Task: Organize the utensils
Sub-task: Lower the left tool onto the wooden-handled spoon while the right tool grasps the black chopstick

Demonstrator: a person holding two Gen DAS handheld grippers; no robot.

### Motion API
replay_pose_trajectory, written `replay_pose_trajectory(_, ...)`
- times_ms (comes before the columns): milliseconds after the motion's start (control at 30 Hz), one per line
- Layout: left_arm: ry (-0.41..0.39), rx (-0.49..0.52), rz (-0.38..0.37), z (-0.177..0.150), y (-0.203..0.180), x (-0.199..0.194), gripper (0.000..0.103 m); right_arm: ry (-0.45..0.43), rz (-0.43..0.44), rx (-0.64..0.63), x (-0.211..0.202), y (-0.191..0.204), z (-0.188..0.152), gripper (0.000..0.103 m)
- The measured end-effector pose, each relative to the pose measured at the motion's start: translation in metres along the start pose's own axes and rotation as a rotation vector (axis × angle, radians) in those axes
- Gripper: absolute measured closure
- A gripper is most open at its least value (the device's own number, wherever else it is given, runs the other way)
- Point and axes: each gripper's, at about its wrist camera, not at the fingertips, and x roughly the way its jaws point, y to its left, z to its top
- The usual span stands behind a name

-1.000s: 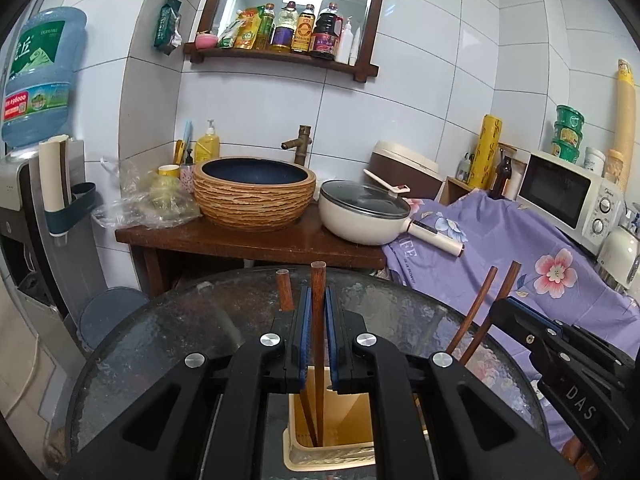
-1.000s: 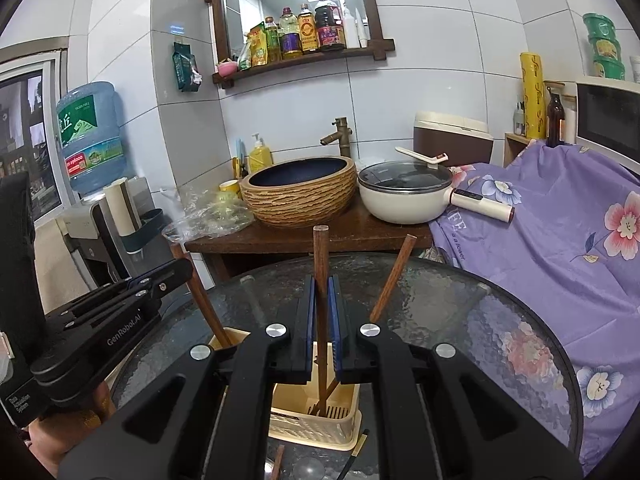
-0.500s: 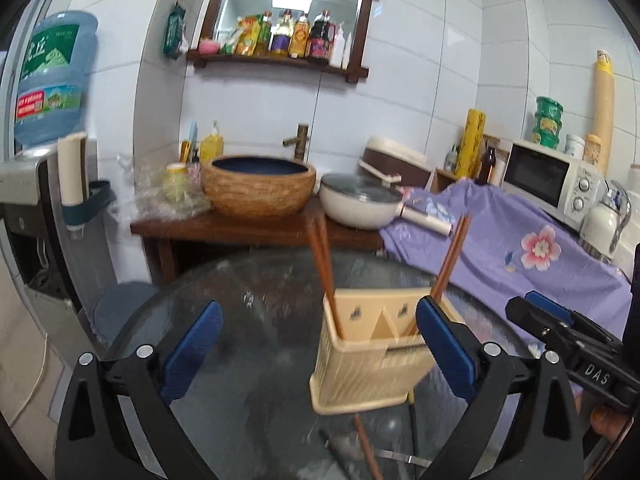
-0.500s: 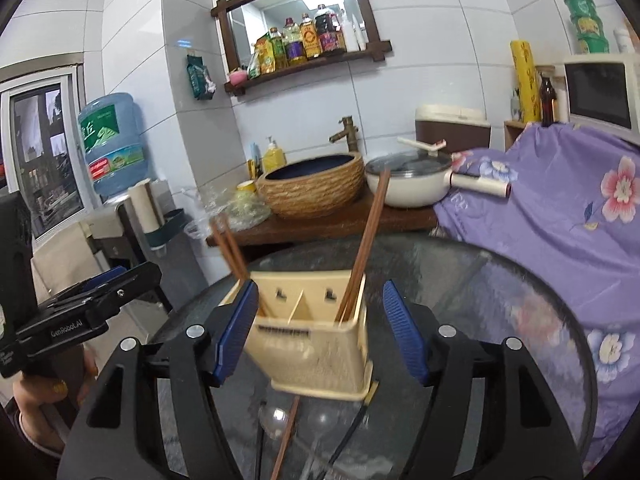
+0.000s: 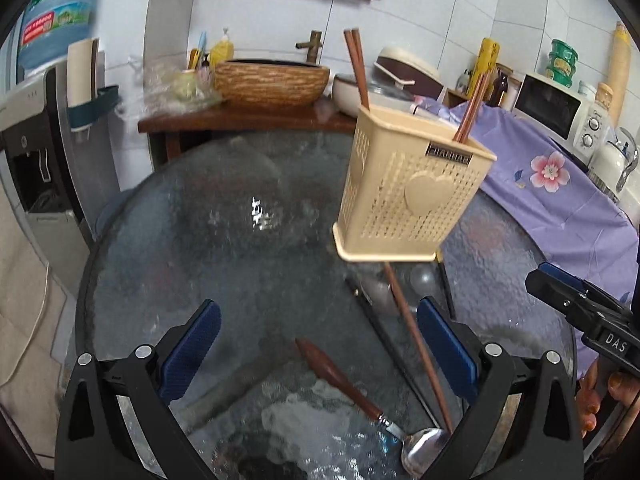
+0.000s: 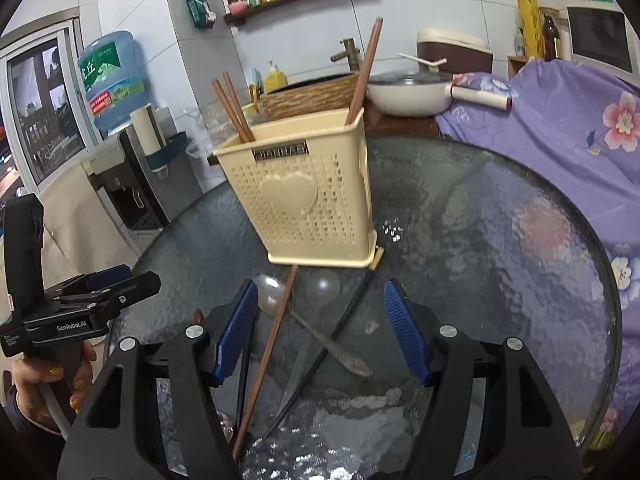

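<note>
— Two chopsticks stand at each end of the cream perforated plastic utensil holder (image 6: 316, 196), so we turn to what lies loose on the round textured-glass table (image 6: 500, 240). Which piece is nearest us?

— For our right gripper (image 6: 320, 332), the loose brown wooden chopstick (image 6: 268, 356). It lies on the glass just below the holder's base, its long axis running from that base toward us, and its near half sits between our right jaws, closer to the left pad.

— And the jaws?

— Our right ones stand partly apart and grip nothing. Our left gripper (image 5: 316, 356) is spread as wide as it goes, also empty, with the wooden-handled steel spoon (image 5: 360, 396) lying slantwise between its pads, bowl toward us.

— What crowds the chopstick?

— A thin black chopstick (image 6: 340, 324) and a dull metal spoon handle (image 6: 336, 348) cross one another just to its right, and spoon bowls rest beside its far end. We judge a close along the stick's length would miss; the pads need to meet it across its axis.

— The holder itself?

— Upright, well beyond both grippers, nothing between.
</note>
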Motion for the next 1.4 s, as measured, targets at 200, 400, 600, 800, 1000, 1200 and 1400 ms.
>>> replay_pose_trajectory(200, 0.046, 0.018, 0.012, -0.017, 0.000, 0.008, 0.007, 0.038, -0.029, -0.018, 0.010, 0.000, -0.021, 0.037)
replay_pose_trajectory(400, 0.077, -0.011, 0.010, -0.030, 0.007, 0.015, 0.010, 0.062, -0.050, -0.010, 0.016, -0.008, -0.030, 0.037)
replay_pose_trajectory(600, 0.138, -0.046, -0.005, -0.038, 0.016, 0.027, 0.033, 0.077, -0.061, 0.005, 0.019, -0.018, -0.036, 0.037)
replay_pose_trajectory(800, 0.196, -0.013, -0.024, -0.039, 0.001, 0.040, 0.049, 0.093, -0.071, -0.005, 0.024, -0.016, -0.035, 0.037)
replay_pose_trajectory(1000, 0.240, 0.027, 0.005, -0.039, -0.012, 0.052, 0.053, 0.111, -0.093, -0.053, 0.033, -0.007, -0.024, 0.037)
replay_pose_trajectory(1200, 0.250, 0.039, 0.028, -0.034, -0.014, 0.057, 0.066, 0.153, -0.113, -0.035, 0.052, -0.011, -0.007, 0.043)
replay_pose_trajectory(1400, 0.267, 0.051, 0.039, -0.027, -0.016, 0.065, 0.075, 0.237, -0.094, 0.051, 0.080, -0.020, 0.004, 0.057)
